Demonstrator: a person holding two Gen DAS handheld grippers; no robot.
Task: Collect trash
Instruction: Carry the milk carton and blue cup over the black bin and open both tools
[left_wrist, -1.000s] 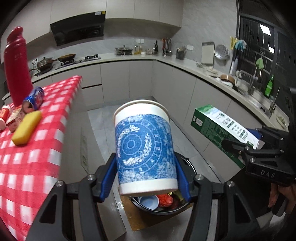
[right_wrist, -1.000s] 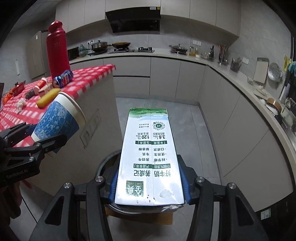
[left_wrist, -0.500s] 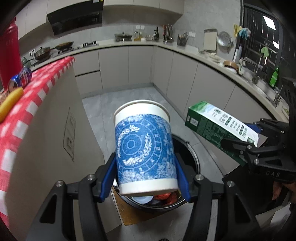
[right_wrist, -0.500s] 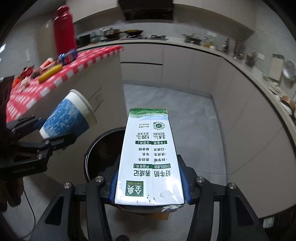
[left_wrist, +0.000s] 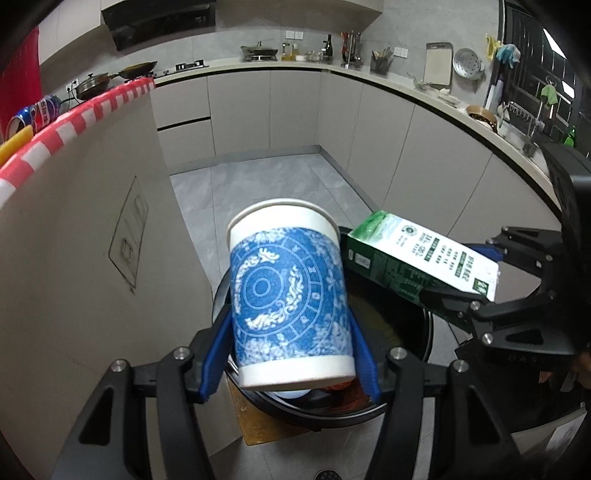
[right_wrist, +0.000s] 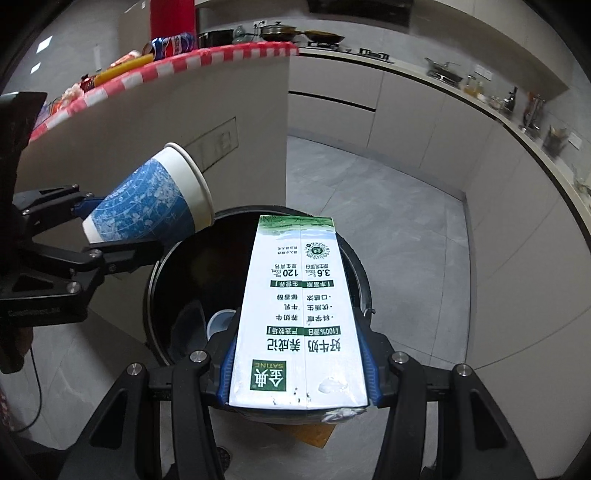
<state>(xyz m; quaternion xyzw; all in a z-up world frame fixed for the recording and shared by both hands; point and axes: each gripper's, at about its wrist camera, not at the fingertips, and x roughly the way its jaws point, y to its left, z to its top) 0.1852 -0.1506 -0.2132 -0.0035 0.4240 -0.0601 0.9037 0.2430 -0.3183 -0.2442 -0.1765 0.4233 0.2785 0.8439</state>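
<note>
My left gripper (left_wrist: 291, 354) is shut on a blue-and-white paper cup (left_wrist: 288, 295) and holds it over the left rim of a round black trash bin (left_wrist: 424, 332). The cup also shows in the right wrist view (right_wrist: 147, 203), tilted toward the bin (right_wrist: 364, 284). My right gripper (right_wrist: 299, 365) is shut on a white-and-green milk carton (right_wrist: 299, 314) and holds it over the bin's opening. The carton shows in the left wrist view (left_wrist: 421, 258), its end close to the cup. Trash lies inside the bin, including a small white cup (right_wrist: 221, 321).
A counter with a red-checked cloth (left_wrist: 74, 114) stands to the left, with a can (left_wrist: 40, 110), a red bottle (right_wrist: 171, 14) and other items on it. Grey cabinets (left_wrist: 424, 147) line the far side and right. A brown mat (left_wrist: 258, 424) lies under the bin.
Both grippers have come down and closer to the bin with the cup and the carton still held. The tabletop has risen out of view, and the carton now nearly meets the cup.
</note>
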